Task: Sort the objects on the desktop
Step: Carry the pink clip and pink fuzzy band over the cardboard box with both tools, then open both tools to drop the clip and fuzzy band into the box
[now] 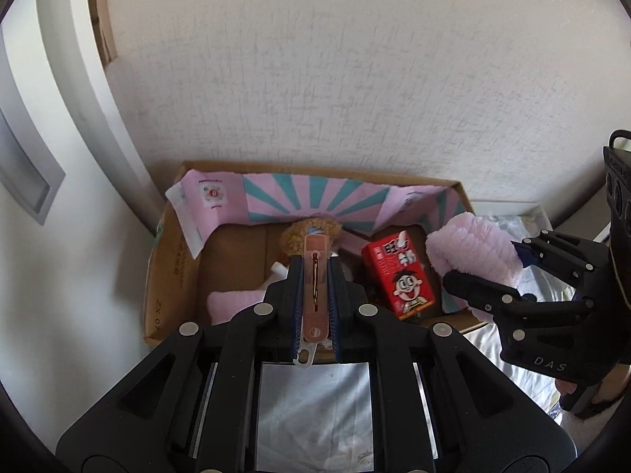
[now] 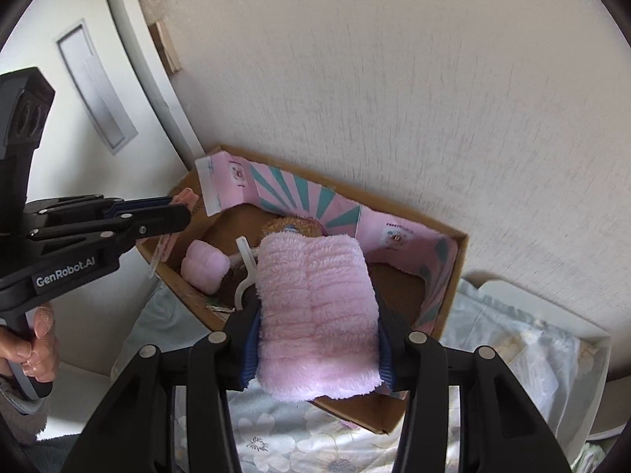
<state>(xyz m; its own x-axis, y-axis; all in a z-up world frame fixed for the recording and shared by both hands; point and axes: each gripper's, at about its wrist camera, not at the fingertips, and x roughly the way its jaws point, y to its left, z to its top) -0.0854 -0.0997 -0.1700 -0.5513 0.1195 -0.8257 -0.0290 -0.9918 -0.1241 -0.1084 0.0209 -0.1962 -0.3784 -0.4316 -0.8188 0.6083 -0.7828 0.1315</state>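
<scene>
Cardboard box (image 1: 173, 272) against the wall is where the sorted things go; it sits on a flowered cloth (image 2: 284, 433) and is lined with pink and teal paper (image 1: 307, 197). Left to right inside, in the left wrist view: a rolled pink towel (image 1: 232, 301) near the front left corner, a brown plush toy (image 1: 292, 232) toward the back middle, a red drink carton (image 1: 398, 276) leaning on the right. A white plastic piece (image 2: 246, 272) also lies beside the rolled towel, too unclear to name.

Left gripper (image 1: 315, 283) is clenched on a pink clip (image 1: 315, 272), a thin flat thing held lengthwise between the pads with its tip sticking out forward. It hangs over the near edge of the box, pointing steeply down, probably so the clip can drop straight in.

Right gripper (image 2: 315, 315) is grasping a fluffy pink cloth (image 2: 315, 315), folded thick, squeezed at its sides so the jaws stand partly apart around the bulk. In the left wrist view the cloth sits over the right end of the box, above the carton. In the right wrist view the person's hand (image 2: 39, 347) grips the left handle.

Both items look carried to the box together, not yet let go. Judging by the free brown floor at centre, there is room for both.
</scene>
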